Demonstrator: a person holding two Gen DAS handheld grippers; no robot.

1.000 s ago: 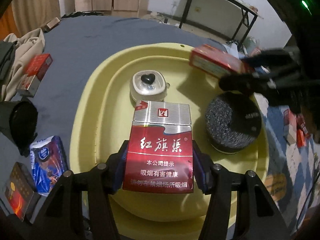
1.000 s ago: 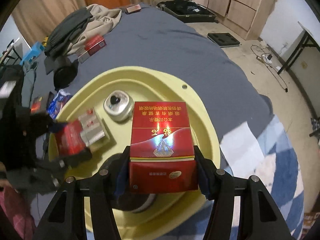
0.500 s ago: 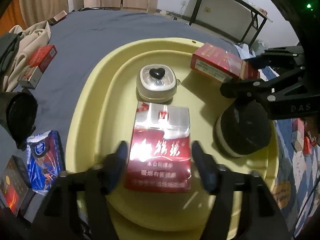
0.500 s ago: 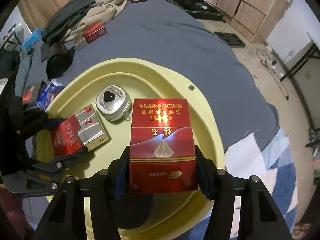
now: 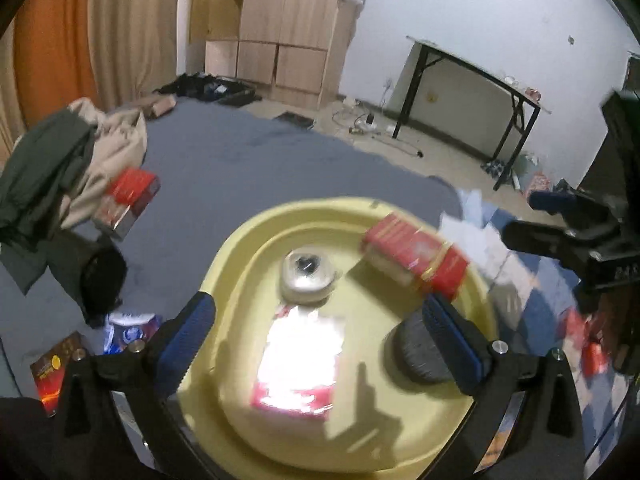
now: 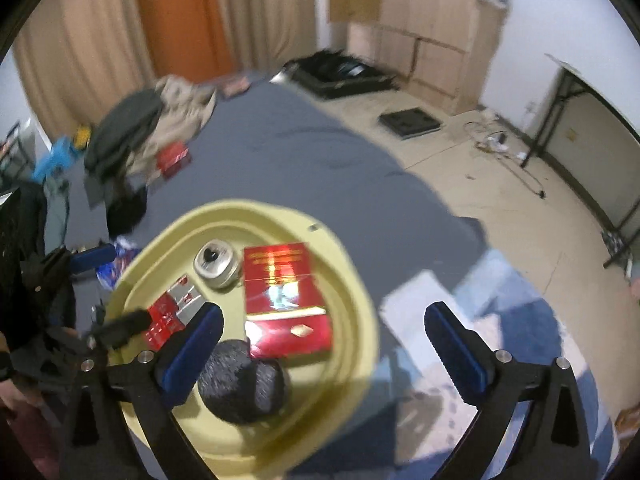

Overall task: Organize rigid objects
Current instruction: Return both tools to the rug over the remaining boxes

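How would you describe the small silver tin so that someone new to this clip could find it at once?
Start at the yellow tray on the grey bedcover. Toward the tray's far side, left of the large red box, sits the small silver tin. It is the only round metallic item there, with a black heart-shaped knob on its lid; the neighbouring round thing is dark and fuzzy.

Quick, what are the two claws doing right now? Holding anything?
Left gripper: jaws opening wide, holding nothing; the red and silver pack lies in the yellow tray.
Right gripper: jaws opening wide, holding nothing; the red box lies in the tray.
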